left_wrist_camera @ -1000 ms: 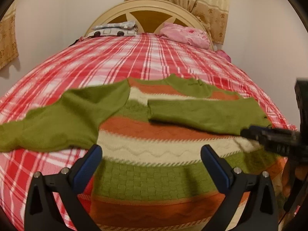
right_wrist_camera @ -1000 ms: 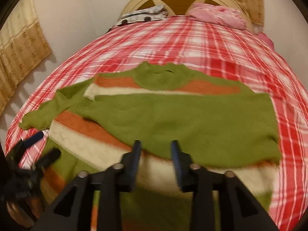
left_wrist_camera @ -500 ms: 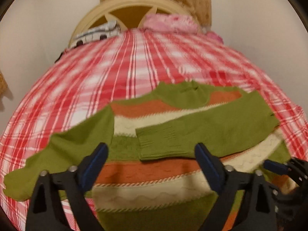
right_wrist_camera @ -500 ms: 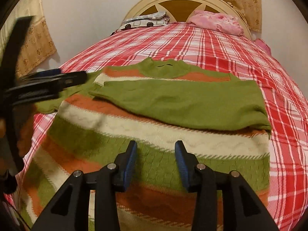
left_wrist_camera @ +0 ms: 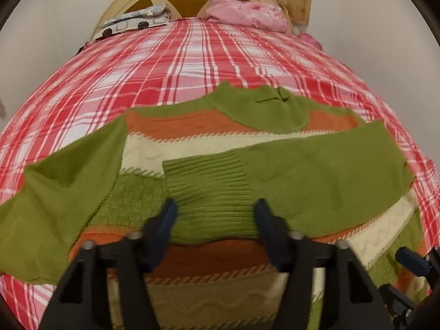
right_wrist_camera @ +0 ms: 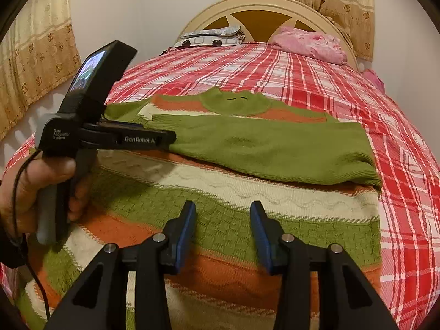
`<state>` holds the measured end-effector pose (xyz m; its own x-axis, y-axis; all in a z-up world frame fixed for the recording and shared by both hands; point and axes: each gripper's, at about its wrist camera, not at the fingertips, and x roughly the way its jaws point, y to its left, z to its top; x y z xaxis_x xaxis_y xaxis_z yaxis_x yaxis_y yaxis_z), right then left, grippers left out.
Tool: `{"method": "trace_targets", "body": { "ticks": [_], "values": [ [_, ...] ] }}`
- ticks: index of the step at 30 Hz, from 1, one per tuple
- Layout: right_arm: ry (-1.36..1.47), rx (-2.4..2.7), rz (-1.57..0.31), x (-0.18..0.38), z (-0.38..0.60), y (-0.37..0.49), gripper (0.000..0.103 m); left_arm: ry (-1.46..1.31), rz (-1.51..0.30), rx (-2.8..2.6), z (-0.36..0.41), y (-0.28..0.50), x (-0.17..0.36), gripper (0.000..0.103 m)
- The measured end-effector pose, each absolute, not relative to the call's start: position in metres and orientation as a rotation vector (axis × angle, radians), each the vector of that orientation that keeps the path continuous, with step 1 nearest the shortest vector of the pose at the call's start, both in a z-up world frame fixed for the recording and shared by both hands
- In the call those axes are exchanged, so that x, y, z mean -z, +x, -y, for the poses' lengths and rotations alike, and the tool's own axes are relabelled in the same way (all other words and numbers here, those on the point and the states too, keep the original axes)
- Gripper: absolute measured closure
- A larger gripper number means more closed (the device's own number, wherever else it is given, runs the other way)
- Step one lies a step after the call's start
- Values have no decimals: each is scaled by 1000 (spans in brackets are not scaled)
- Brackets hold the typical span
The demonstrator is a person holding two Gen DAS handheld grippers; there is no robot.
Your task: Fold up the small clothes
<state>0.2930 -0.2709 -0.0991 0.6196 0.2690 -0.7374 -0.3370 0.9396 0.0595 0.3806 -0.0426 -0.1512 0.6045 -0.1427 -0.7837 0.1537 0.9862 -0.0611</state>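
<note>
A sweater [left_wrist_camera: 209, 137] banded in green, orange and cream is spread on a red-and-white plaid bedsheet [left_wrist_camera: 192, 55]; a pink, possibly floral, pillow [right_wrist_camera: 310, 44] is seen behind.

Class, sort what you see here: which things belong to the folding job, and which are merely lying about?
Belong to the job:
striped sweater
folded sleeve
left tongs
right tongs

Lying about:
pink cloth
patterned bundle
curtain

Red-and-white plaid bedspread [left_wrist_camera: 192, 63]; cream arched headboard [right_wrist_camera: 264, 7] at far end; pink pillow [right_wrist_camera: 310, 45] far right; patterned grey pillow [right_wrist_camera: 211, 37] far left; beige floral curtains [right_wrist_camera: 35, 46].
</note>
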Motion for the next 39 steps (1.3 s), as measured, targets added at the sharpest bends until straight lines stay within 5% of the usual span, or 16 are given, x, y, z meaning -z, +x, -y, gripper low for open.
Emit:
{"method": "trace_targets", "body": {
  "ticks": [1,2,20,21,24,25,29,32,35,39],
  "values": [
    [-88,-348,-837,101,270,293,59,28,-890,162,42,380,149,88],
    [-89,-346,-849,104,270,293,56,43,-877,159,42,378,146,96],
    [-86,-327,-897,120,269,294,45,-74,-810,152,-2,367,138,98],
    [-94,-323,-897,120,267,294,44,-79,-803,161,-1,366,135,90],
    [-112,-315,-895,120,265,294,44,-62,-794,170,7,365,131,22],
    [-113,-314,-894,121,265,293,44,-51,-772,161,9,362,129,14],
    [-110,-313,-893,121,265,293,43,-2,-789,166,22,370,131,14],
    [-110,-313,-893,121,266,292,43,18,-811,173,29,378,137,21],
    [-110,-313,-893,121,265,292,43,37,-856,195,36,384,147,44],
    [-110,-313,-894,121,266,292,42,85,-847,186,43,382,148,97]
  ]
}}
